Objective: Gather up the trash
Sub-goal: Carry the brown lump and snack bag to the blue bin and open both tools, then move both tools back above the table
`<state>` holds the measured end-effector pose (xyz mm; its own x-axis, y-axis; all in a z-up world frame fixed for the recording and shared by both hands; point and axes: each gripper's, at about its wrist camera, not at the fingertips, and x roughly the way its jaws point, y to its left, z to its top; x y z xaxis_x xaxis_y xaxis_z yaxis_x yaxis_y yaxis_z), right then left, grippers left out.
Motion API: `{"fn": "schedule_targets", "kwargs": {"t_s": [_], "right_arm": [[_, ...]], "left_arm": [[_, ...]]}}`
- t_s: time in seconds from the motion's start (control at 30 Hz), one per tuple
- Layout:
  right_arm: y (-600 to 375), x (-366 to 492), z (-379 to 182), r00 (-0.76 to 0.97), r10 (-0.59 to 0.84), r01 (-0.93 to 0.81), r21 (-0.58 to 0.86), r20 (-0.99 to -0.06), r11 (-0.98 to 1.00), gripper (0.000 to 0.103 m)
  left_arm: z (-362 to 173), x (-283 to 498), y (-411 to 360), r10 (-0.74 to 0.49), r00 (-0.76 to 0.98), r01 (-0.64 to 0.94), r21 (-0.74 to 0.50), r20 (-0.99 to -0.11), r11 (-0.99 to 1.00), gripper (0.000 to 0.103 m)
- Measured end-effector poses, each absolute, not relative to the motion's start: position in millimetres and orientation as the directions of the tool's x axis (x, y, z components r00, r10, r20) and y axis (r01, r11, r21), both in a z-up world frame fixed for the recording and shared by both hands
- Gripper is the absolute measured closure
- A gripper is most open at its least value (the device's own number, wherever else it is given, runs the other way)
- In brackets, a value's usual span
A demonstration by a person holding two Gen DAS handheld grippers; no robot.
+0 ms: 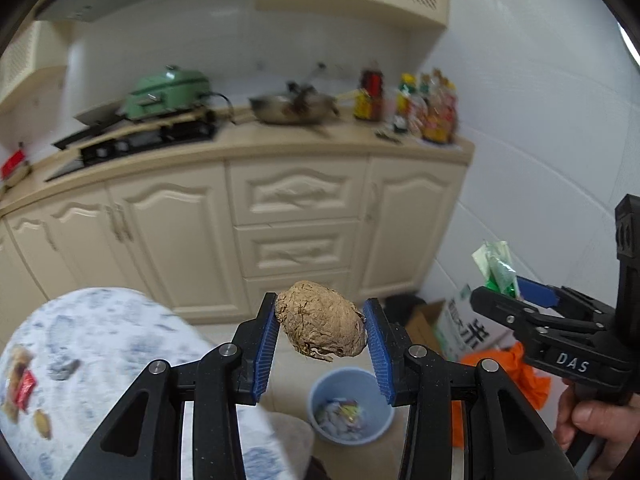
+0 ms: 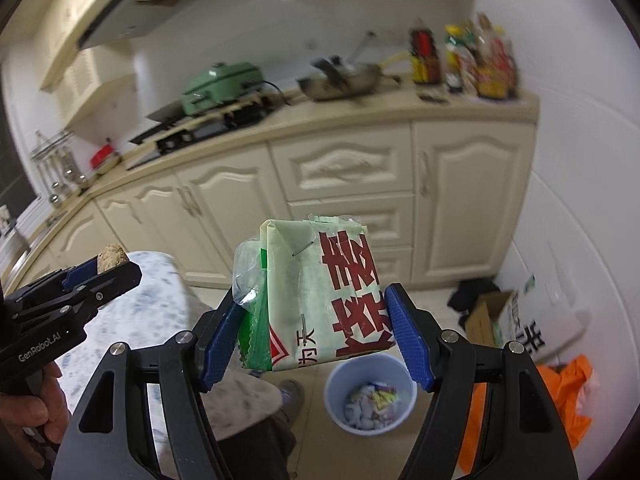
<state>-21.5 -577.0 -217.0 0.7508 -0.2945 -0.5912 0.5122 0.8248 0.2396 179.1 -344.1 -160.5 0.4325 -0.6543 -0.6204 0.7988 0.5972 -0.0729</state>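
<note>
The left gripper (image 1: 322, 330) clamps a crumpled brown paper ball (image 1: 320, 326); the right gripper (image 2: 312, 334) clamps a folded green-and-white packet (image 2: 316, 300). Below both on the floor, a blue bin (image 2: 370, 394) holds crumpled wrappers (image 2: 372, 404). Beyond, an open cardboard box (image 2: 482, 316).

The left gripper (image 1: 323, 326) clamps a crumpled brown paper ball (image 1: 320, 324) between its blue fingers (image 1: 267, 344) above a light-blue trash bin (image 1: 351, 406) on the floor, while the right gripper (image 1: 508, 296) pinches a green packet (image 1: 496, 268).
</note>
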Motion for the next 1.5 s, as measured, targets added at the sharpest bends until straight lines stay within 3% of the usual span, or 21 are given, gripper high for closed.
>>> {"fn": "schedule_targets", "kwargs": {"t_s": [0.37, 0.63, 0.7, 0.8, 0.87, 0.9, 1.17, 1.5], "right_arm": [[-636, -15, -311, 0.661, -0.218, 0.595, 0.325, -0.718, 0.735, 0.032], [-667, 0, -362, 0.618, -0.155, 0.628, 0.365, -0.771, 0.687, 0.031], [-675, 5, -378, 0.597, -0.130, 0.635, 0.368, -0.792, 0.680, 0.027], [-687, 6, -404, 0.570, -0.102, 0.664, 0.383, -0.815, 0.642, 0.013], [-692, 2, -417, 0.572, -0.070, 0.670, 0.417, -0.817, 0.615, 0.006], [-694, 0, -420, 0.571, -0.069, 0.677, 0.422, -0.818, 0.604, 0.001], [-690, -11, -415, 0.571, -0.102, 0.710, 0.428, -0.814, 0.559, 0.000], [-660, -11, -356, 0.611, -0.161, 0.681, 0.411, -0.775, 0.607, 0.000]], "left_arm": [[-231, 244, -478, -0.549, 0.232, 0.861, -0.092, -0.803, 0.500, 0.065], [-272, 288, -552, -0.447, 0.156, 0.865, -0.096, -0.881, 0.492, 0.064], [-287, 291, -568, -0.390, 0.164, 0.873, -0.051, -0.906, 0.485, 0.059], [-303, 303, -591, -0.333, 0.187, 0.865, -0.006, -0.924, 0.502, 0.033], [-303, 305, -596, -0.331, 0.210, 0.857, 0.010, -0.920, 0.516, 0.010], [-302, 305, -598, -0.331, 0.222, 0.856, 0.020, -0.917, 0.517, 0.008], [-281, 267, -547, -0.359, 0.298, 0.829, 0.054, -0.884, 0.556, 0.006], [-216, 236, -451, -0.471, 0.380, 0.781, 0.003, -0.796, 0.624, 0.004]]}}
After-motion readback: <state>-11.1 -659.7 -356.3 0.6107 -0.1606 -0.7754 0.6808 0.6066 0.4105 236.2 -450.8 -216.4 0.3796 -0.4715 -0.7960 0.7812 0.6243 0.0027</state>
